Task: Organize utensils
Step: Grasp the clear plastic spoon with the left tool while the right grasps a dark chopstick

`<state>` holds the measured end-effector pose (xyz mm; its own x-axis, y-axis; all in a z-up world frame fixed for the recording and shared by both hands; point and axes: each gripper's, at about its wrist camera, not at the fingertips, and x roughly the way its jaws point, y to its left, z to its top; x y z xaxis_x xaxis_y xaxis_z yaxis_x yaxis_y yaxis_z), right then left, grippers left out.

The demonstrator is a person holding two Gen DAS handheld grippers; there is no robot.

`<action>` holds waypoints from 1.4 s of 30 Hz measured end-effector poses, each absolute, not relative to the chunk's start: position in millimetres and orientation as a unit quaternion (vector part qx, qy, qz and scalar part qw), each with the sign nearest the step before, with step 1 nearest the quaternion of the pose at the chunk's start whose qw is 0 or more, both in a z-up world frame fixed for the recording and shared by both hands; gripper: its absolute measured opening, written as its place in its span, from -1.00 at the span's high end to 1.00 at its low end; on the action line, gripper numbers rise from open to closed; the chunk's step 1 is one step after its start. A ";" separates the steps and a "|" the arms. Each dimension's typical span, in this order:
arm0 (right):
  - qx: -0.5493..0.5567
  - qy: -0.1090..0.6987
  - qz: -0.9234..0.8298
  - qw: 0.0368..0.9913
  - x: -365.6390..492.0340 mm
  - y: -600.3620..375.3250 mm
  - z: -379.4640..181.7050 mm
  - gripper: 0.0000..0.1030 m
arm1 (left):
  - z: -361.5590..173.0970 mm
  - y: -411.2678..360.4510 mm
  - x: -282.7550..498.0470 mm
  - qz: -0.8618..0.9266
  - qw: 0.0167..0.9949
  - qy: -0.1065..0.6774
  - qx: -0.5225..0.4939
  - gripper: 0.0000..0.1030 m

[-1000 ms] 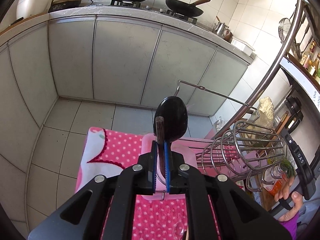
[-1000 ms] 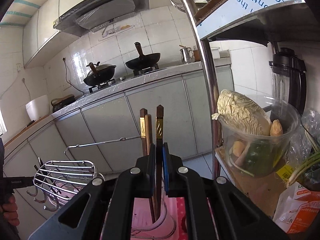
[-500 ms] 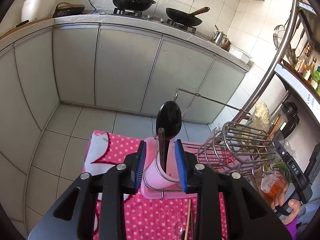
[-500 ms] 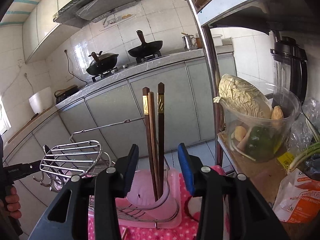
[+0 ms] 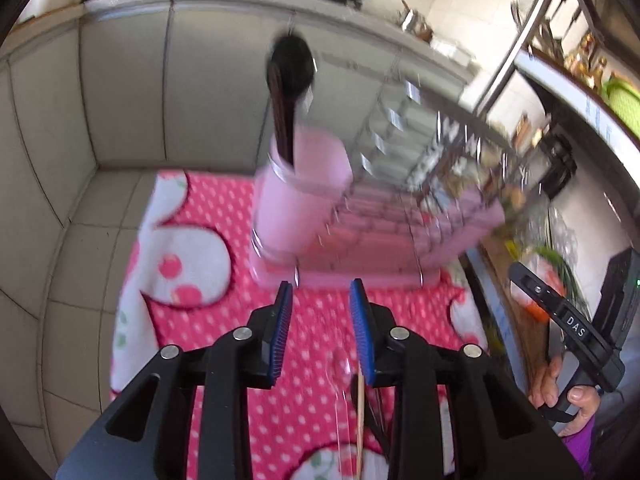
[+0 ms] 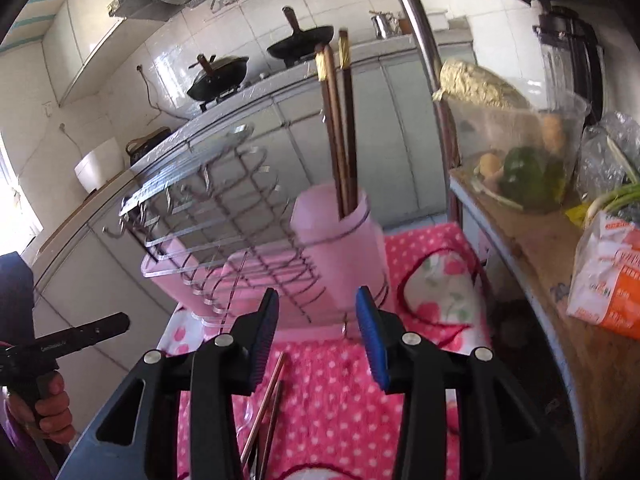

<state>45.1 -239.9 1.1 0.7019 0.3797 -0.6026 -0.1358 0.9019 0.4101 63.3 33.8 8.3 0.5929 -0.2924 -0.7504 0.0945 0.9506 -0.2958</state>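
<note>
I count one pink holder cup with three chopsticks and one black spoon standing in it, one wire rack, two woks on the counter, and two more chopsticks lying loose below my fingers.

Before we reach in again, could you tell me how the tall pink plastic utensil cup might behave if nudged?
The tall pink plastic utensil cup probably tips easily: it is narrow, and long brown chopsticks stand high above its rim. It looks light, though a wire ring around it may steady it.
</note>
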 end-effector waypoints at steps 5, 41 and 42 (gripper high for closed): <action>0.169 0.437 0.176 0.866 39.4 -211.0 -38.3 0.38 | -46.8 16.0 62.0 -0.129 0.838 0.516 -0.121 0.43; 0.155 0.579 0.181 0.779 112.6 -139.6 -112.7 0.83 | -109.2 46.0 79.0 -0.078 0.813 0.554 -0.160 0.97; 0.151 0.584 0.178 0.777 113.9 -138.1 -114.8 0.81 | -108.5 51.2 77.2 -0.079 0.812 0.555 -0.160 0.97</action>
<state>113.9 -138.1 -114.8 0.2546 0.4531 -0.8543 -0.1004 0.8911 0.4426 77.2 51.2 -108.5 0.3716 -0.3063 -0.8764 -0.0499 0.9360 -0.3483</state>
